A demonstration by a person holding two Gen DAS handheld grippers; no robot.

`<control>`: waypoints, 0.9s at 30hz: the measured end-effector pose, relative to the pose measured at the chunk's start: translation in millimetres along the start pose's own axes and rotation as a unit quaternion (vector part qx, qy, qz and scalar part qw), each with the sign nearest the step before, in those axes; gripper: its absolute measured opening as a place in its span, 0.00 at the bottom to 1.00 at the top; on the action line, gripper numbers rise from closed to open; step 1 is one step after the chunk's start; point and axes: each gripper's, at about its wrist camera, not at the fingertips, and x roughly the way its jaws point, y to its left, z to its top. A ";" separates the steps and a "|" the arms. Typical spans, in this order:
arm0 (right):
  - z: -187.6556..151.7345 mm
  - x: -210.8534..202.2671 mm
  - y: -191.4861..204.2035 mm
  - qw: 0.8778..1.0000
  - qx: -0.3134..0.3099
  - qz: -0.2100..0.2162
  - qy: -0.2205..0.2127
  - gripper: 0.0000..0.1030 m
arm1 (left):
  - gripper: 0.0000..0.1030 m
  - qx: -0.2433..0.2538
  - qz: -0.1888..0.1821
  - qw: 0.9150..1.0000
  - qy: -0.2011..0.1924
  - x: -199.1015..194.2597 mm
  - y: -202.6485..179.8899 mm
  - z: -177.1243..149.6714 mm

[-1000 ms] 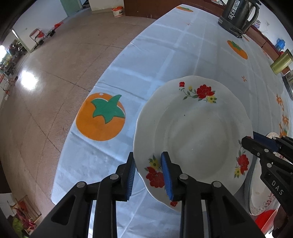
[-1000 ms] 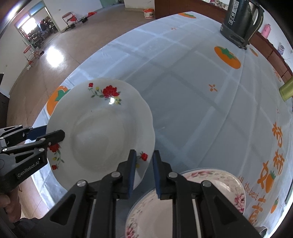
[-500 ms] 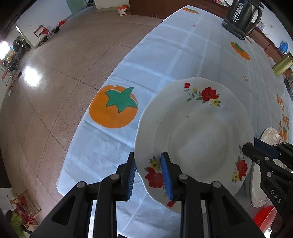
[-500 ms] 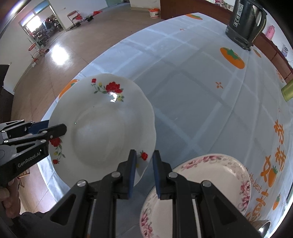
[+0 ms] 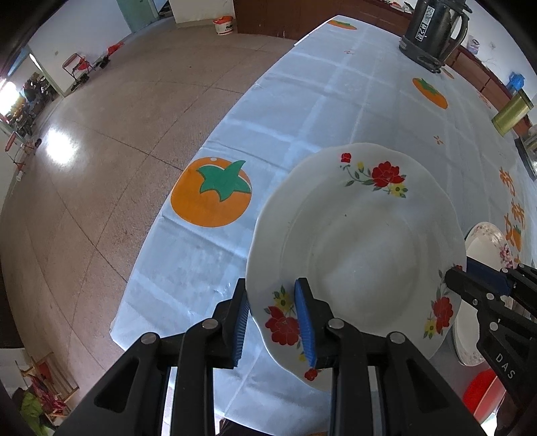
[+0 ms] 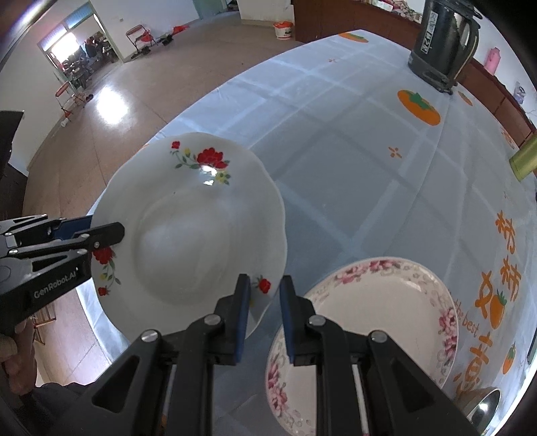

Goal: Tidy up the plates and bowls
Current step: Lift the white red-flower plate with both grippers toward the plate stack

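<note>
- The white red-flowered plate [image 5: 355, 248] hangs lifted above the tabletop [image 5: 319, 110], gripped at opposite rims.
- The left tongs [image 5: 272, 318] clamp its near rim, one pad under, one on top.
- The right tongs [image 6: 263, 313] pinch the opposite rim, jaws narrow.
- A pink-flowered plate [image 6: 386, 322] sits just beyond the right tongs.
- An electric kettle [image 5: 436, 30] stands well beyond both tongs.

Cloth [image 6: 335, 141] free mid-table, kettle [image 6: 443, 43] far end, pink plate [image 6: 379, 322] near
</note>
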 end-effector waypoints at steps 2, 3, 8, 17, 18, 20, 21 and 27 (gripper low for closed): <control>-3.3 -2.7 -0.6 1.000 0.002 0.001 -0.003 0.17 | 0.29 0.002 0.000 1.000 -0.002 -2.5 -0.7 -1.9; -3.5 -2.8 -0.9 1.000 0.003 0.002 -0.004 0.17 | 0.29 0.005 0.000 1.000 -0.004 -4.0 -2.5 -2.1; -10.9 -12.8 -2.3 1.000 0.005 -0.002 -0.010 0.17 | 0.29 0.014 0.000 1.000 -0.011 -13.1 -7.8 -7.1; -32.2 -24.6 -7.2 1.000 0.014 -0.004 -0.014 0.17 | 0.29 0.030 0.001 0.999 -0.015 -20.2 -22.8 -14.1; -34.0 -25.8 -8.4 1.000 0.015 -0.005 -0.015 0.17 | 0.29 0.031 0.001 0.999 -0.015 -20.8 -24.5 -14.5; -37.3 -28.0 -10.2 1.000 0.018 -0.006 -0.016 0.17 | 0.29 0.036 0.000 0.999 -0.015 -22.0 -28.1 -16.4; -38.9 -28.9 -11.3 1.000 0.019 -0.006 -0.016 0.17 | 0.29 0.037 0.000 0.999 -0.015 -22.2 -29.4 -16.8; -50.0 -33.6 -17.6 0.999 0.028 -0.007 -0.017 0.17 | 0.29 0.050 -0.002 0.999 -0.015 -25.5 -41.1 -21.8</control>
